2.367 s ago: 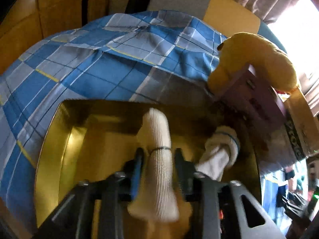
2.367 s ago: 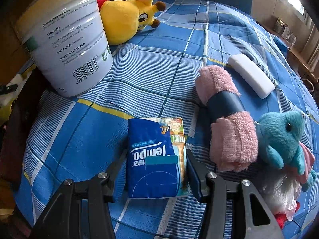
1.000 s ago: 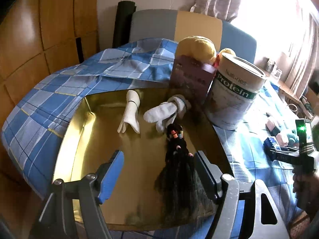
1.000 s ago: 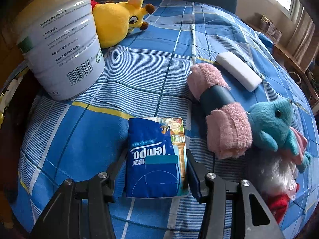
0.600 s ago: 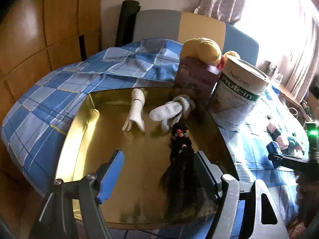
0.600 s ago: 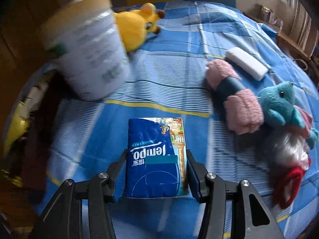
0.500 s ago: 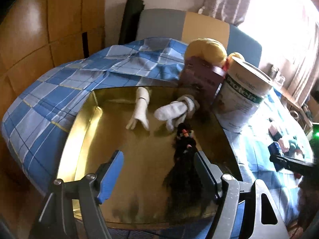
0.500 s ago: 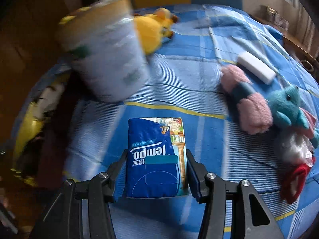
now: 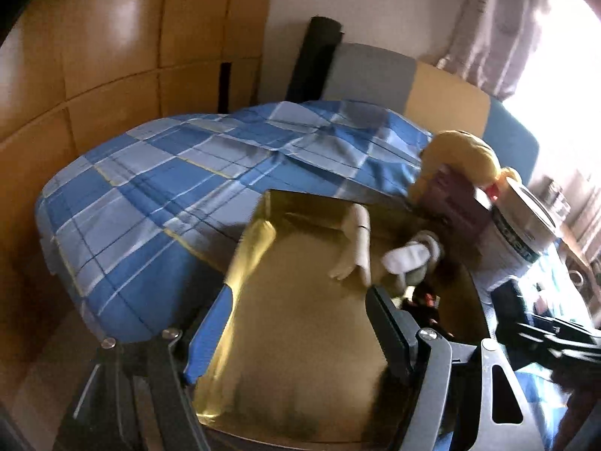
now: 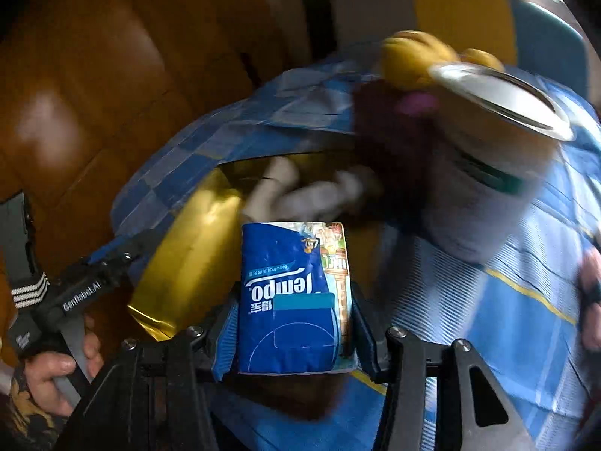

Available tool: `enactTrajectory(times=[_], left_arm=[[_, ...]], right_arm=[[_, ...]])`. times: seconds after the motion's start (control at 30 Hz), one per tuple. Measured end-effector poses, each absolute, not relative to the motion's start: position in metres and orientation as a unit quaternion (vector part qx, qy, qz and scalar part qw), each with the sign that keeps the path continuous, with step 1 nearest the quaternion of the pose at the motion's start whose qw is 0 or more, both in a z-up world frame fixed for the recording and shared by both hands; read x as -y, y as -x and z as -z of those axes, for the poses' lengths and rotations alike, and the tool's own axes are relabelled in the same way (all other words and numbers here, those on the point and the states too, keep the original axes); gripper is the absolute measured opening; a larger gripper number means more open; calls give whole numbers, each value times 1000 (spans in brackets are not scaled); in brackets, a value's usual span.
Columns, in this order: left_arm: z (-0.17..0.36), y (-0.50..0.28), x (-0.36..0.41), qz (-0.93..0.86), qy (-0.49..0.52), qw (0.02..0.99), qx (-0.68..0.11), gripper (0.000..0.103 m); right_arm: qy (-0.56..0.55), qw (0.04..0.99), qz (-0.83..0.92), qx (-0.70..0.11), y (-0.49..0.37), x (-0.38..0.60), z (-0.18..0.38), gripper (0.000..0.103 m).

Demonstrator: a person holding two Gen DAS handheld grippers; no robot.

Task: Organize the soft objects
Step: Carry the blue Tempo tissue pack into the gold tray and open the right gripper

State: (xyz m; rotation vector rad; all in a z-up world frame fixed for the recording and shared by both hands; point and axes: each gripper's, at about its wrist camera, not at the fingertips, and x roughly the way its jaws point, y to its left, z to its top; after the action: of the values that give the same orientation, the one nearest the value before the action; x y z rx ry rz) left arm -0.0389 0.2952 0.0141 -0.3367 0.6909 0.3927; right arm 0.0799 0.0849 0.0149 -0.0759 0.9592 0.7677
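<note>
over the gold tray [image 10: 188,248], right hand-held gripper [image 10: 296,323] clamps a blue tissue pack [image 10: 293,300] — left one [image 9: 285,334] open, empty.

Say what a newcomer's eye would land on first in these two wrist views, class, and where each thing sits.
First, the blue Tempo tissue pack clamped in the right gripper, filling the middle of the right wrist view. Next, the shiny gold tray on the blue checked cloth, with white gloves at its far end. Beside the tray's far right corner stands a big white tin, a yellow plush toy behind it.
</note>
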Motion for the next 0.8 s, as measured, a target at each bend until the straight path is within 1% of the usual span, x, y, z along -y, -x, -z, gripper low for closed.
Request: enactTrajectory(times=[0.23, 0.37, 0.47, 0.53, 0.57, 0.67, 0.8], left_arm=[[-9, 46, -309, -202, 179, 902, -338, 74], [-6, 46, -309, -199, 181, 901, -340, 74], [-3, 43, -305, -193, 179, 901, -345, 74], [-1, 41, -302, -188, 176, 901, -349, 74], [0, 41, -300, -187, 176, 901, -351, 74], [2, 39, -295, -181, 174, 899, -357, 74], [-2, 39, -288, -181, 161, 904, -353, 74]], right_arm=[[82, 780, -376, -493, -88, -158, 22, 52], [132, 782, -345, -502, -89, -168, 47, 53], [166, 791, -311, -499, -91, -164, 56, 53], [152, 781, -321, -513, -93, -158, 62, 53], [140, 778, -331, -515, -93, -155, 62, 55], [126, 784, -340, -504, -87, -148, 56, 60], [109, 795, -343, -488, -81, -139, 44, 61]])
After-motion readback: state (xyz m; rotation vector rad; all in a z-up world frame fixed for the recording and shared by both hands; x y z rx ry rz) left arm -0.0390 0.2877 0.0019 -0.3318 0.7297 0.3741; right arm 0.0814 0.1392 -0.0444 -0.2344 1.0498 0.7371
